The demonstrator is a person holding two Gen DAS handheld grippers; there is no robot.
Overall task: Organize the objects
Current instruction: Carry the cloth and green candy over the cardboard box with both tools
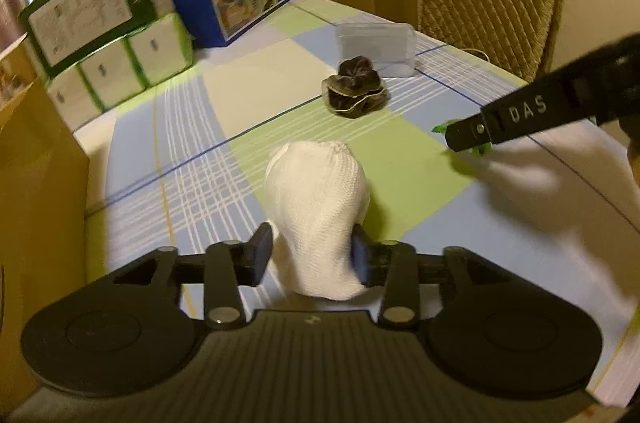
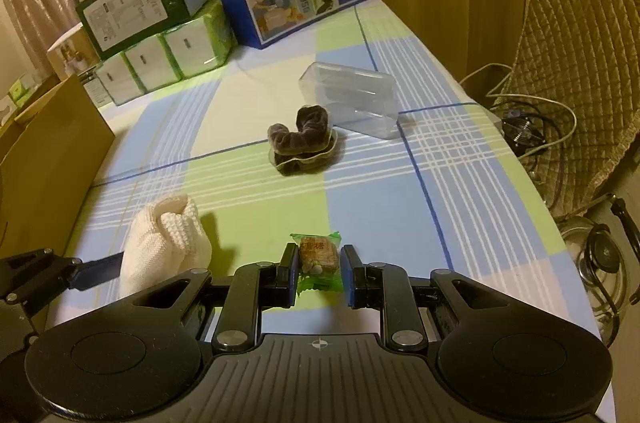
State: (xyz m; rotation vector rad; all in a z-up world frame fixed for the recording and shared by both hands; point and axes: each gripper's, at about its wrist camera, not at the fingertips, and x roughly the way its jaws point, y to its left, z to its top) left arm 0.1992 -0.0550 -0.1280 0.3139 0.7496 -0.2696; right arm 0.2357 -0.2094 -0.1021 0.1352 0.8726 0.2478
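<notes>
Our left gripper [image 1: 312,255] pinches white knit cloth [image 1: 320,207]: soft, light, squashes. Our right gripper [image 2: 319,273] part-open, straddling wrapped candy [image 2: 318,255] at 6 o'clock; crinkly, take by block's sides.

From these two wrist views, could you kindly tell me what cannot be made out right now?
- White sock: its near end is hidden behind the left gripper body in the left wrist view.
- Candy: the wrapper print is too small to read; in the left wrist view the right gripper covers most of it.
- Clear plastic box: whether it holds anything, unclear in both views.
</notes>
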